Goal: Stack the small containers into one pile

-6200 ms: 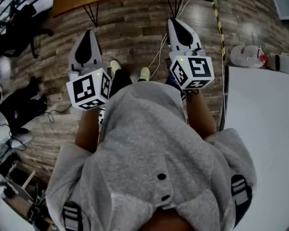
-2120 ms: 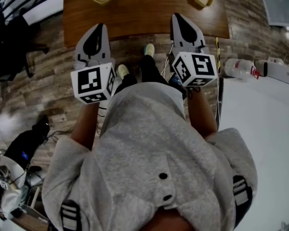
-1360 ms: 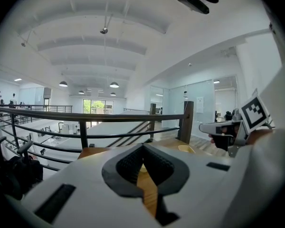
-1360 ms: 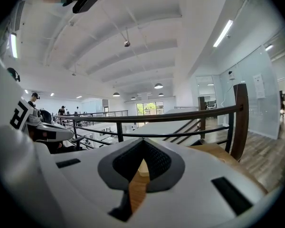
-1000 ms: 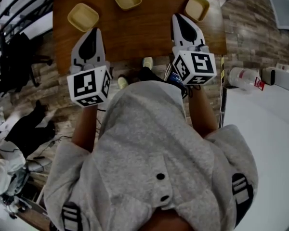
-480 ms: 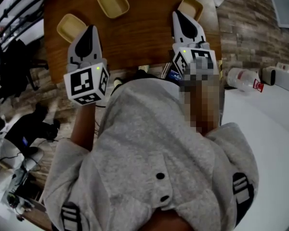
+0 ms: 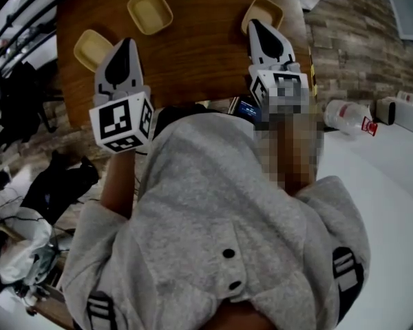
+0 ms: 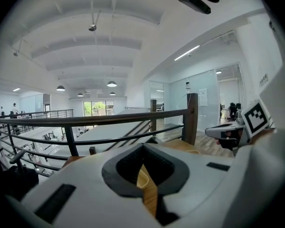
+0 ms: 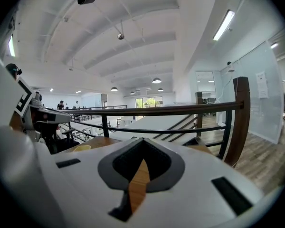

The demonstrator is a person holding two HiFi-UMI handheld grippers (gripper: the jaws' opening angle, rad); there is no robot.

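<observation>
Three shallow yellow containers lie apart on the wooden table (image 7: 206, 53): the left container (image 7: 93, 49), the middle container (image 7: 149, 11) and the right container (image 7: 263, 12). My left gripper (image 7: 126, 42) is shut and empty over the table's near left part, its tip just right of the left container. The right gripper (image 7: 252, 23) is also shut and empty, its tip at the near edge of the right container. In the left gripper view, the left gripper (image 8: 143, 145) shows a yellow rim (image 8: 143, 177) through its gap. The right gripper (image 9: 142, 139) points across the table, with a container (image 9: 80, 148) off to its left.
A dark railing (image 9: 180, 110) runs behind the table's far edge. The floor at the left holds a black bag (image 7: 58, 184) and cables. A white bottle (image 7: 347, 114) lies beside a white surface (image 7: 385, 184) at the right. The person's grey hoodie fills the lower head view.
The table and its containers have come closer. Both grippers have moved forward from the table's near edge to over its top, still shut.
</observation>
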